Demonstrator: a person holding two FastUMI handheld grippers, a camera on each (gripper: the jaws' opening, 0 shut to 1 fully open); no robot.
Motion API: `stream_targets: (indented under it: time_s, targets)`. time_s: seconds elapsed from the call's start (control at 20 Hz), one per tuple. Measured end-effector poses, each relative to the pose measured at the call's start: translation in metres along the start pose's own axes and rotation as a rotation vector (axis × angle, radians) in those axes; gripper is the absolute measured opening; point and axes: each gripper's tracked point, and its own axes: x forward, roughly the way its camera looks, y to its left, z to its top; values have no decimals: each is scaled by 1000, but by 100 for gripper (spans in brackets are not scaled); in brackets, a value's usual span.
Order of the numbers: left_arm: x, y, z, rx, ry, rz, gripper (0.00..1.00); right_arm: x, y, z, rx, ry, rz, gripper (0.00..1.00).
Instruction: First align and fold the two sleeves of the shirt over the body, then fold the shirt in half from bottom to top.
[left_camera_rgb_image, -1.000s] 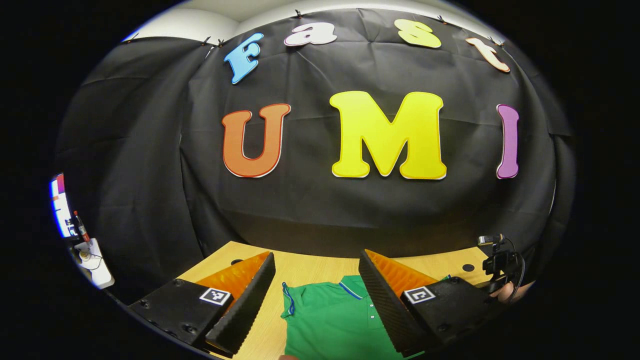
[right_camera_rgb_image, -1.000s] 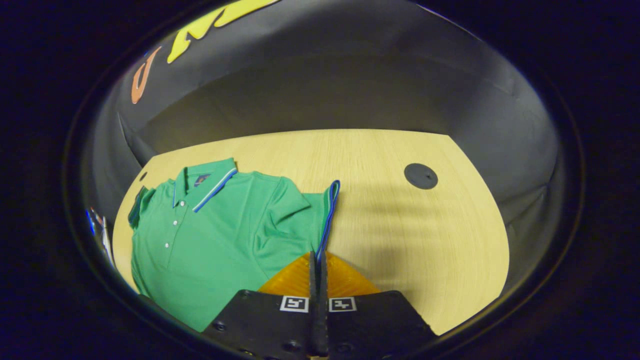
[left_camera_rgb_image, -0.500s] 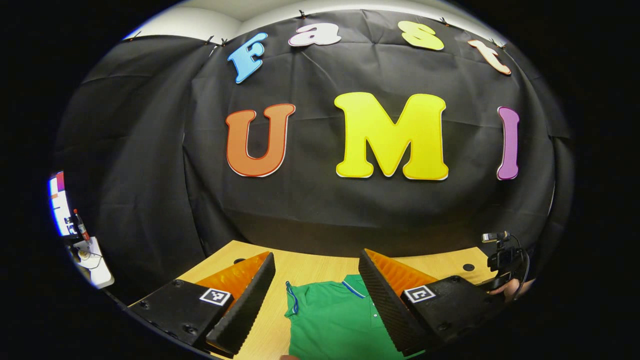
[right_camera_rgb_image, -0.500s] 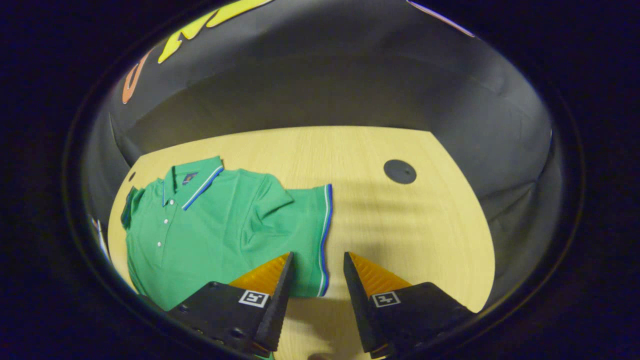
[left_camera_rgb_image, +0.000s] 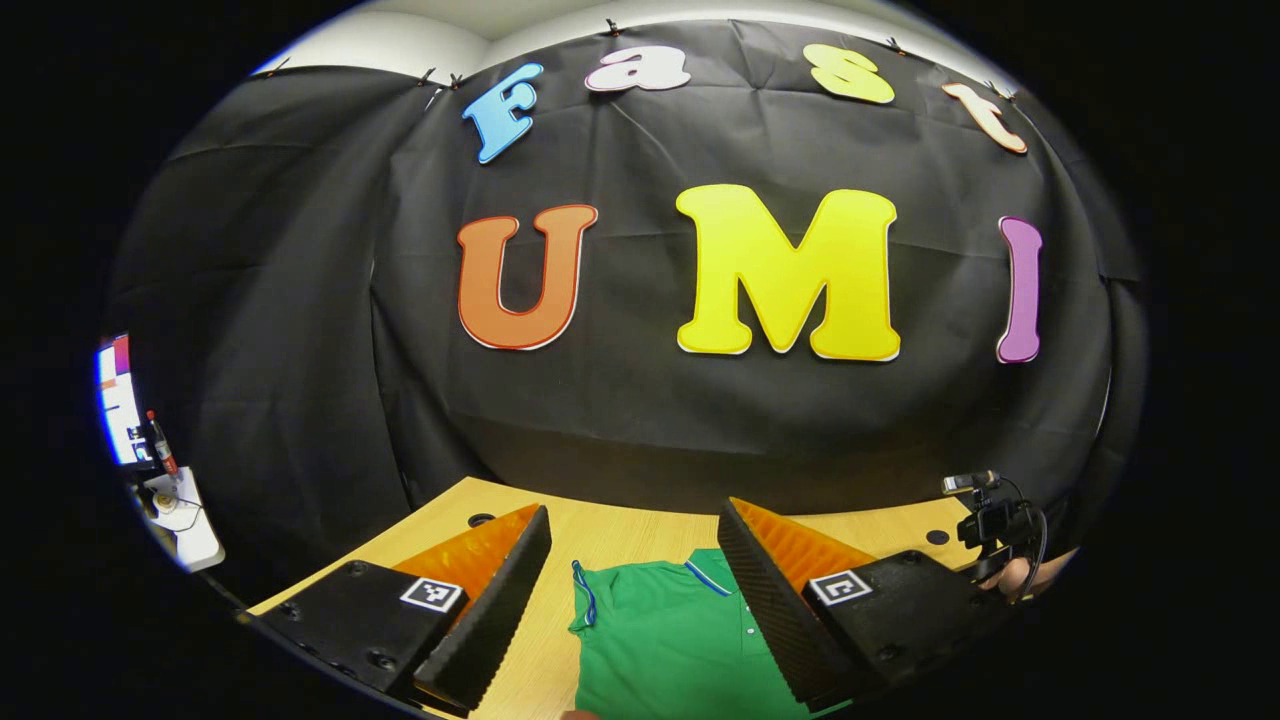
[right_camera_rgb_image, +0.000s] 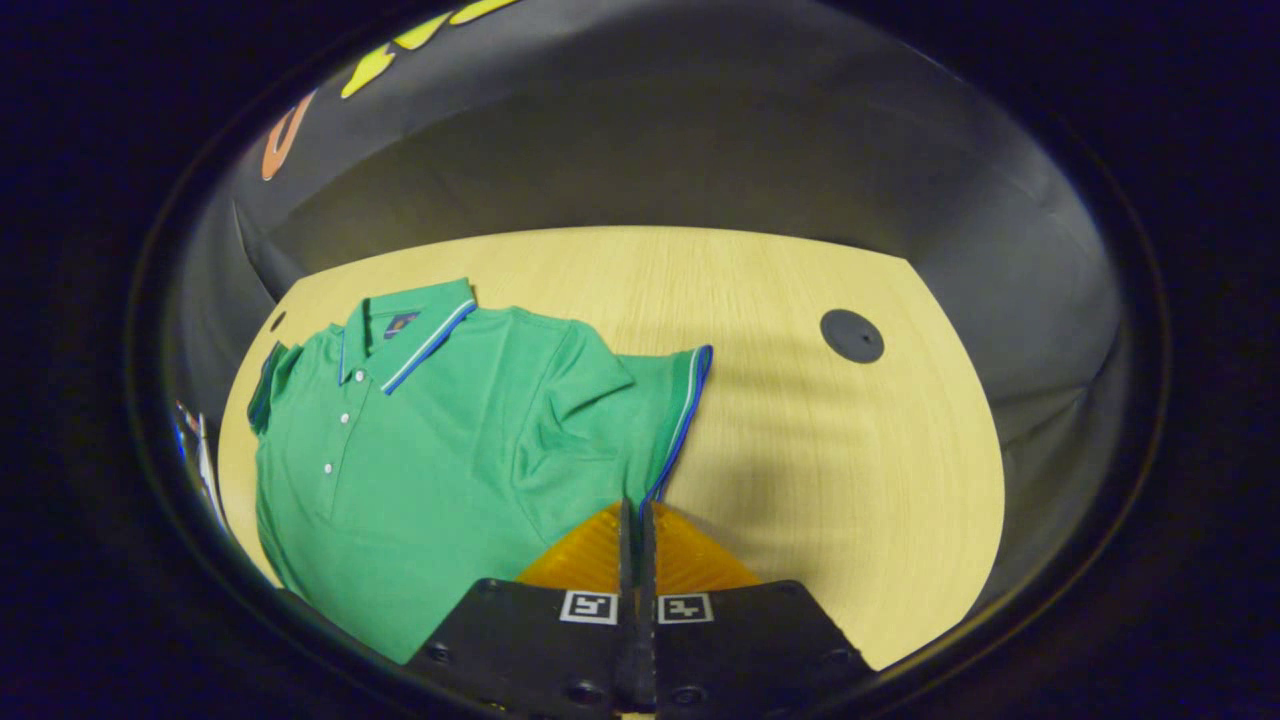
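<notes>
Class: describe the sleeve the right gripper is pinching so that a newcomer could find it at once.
Start at the wooden table and find the green polo shirt lying on it. The sleeve sticks out toward the black round cap. The right gripper is shut on its blue-and-white striped hem.

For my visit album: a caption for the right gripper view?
Right hand-held gripper shut on the green polo shirt's sleeve hem.

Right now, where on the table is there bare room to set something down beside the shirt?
Bare wood lies between the sleeve cuff and the dark round cap, and along the table edge behind the collar. The shirt crowds the other half.
</notes>
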Motion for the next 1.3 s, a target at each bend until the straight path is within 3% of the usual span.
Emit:
stream_targets:
  time_s: [0.15, 0.3, 0.65, 0.9, 1.05, 1.15, 1.25, 1.3]
  targets:
    - [0, 5, 0, 0, -2, 7, 100, -17, 17, 14, 71, -42, 71, 0]
    - [0, 9, 2, 0, -5, 9, 100, -33, 34, 20, 61, -56, 108, 0]
    - [-4, 21, 6, -13, -27, 9, 100, -54, 79, 51, 41, -93, 94, 0]
    - [-10, 44, 4, -27, -24, 27, 100, -50, 141, 47, -27, -52, 87, 0]
    - [-13, 64, -6, -35, 4, 36, 100, -54, 190, 44, -25, -35, 144, 0]
    - [-16, 76, -14, -39, 24, 37, 100, -59, 214, 47, -16, -60, 176, 13]
    - [-15, 85, -20, -37, 36, 26, 100, -71, 230, 48, 1, -87, 197, 19]
    - [-12, 89, -23, -35, 40, 17, 100, -79, 231, 48, -2, -101, 188, 39]
